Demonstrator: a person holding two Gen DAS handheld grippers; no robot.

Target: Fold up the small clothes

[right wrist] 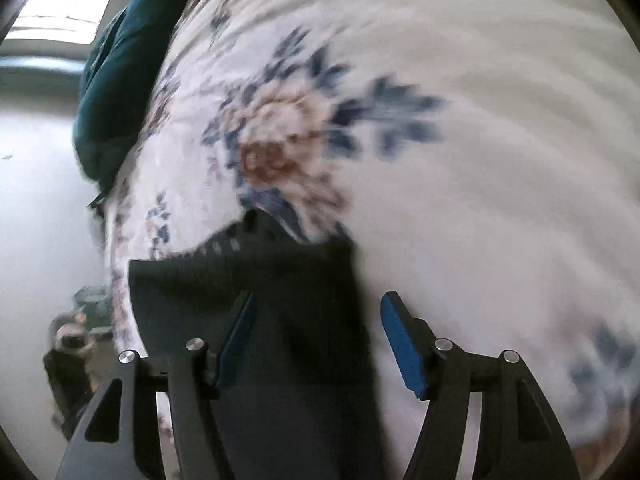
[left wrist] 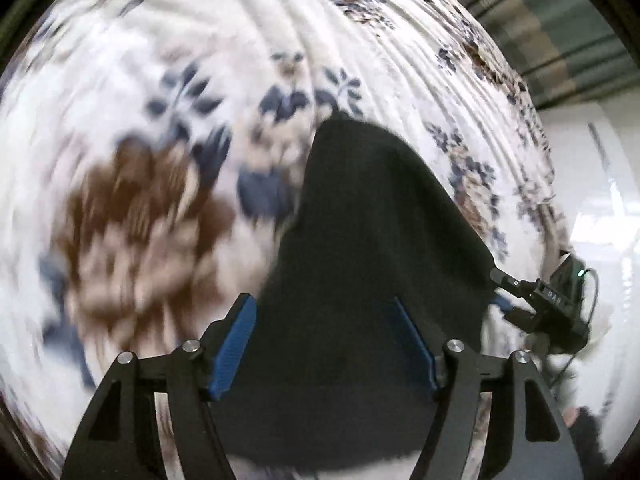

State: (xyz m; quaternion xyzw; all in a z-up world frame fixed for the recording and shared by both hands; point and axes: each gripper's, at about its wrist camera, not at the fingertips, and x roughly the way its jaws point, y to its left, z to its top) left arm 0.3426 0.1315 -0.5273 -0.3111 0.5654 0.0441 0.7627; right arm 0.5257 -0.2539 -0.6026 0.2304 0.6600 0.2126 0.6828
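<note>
Left wrist view: motion blur is smearing the floral bedspread, white with navy and brown blooms
Left gripper: its blue pads are standing apart, jaws partly wide and pressing on nothing
Black garment: lying on the bedspread, spreading under and between the open fingers
Right gripper seen from here: showing at the garment's right edge; its jaws are too small to tell
Right wrist view: the same bedspread is filling the frame, a teal cushion sitting at its far-left edge
Right gripper: jaws gaping moderately, clamping nothing
Garment here: lying beneath the left finger, its right edge ending between the pads
</note>
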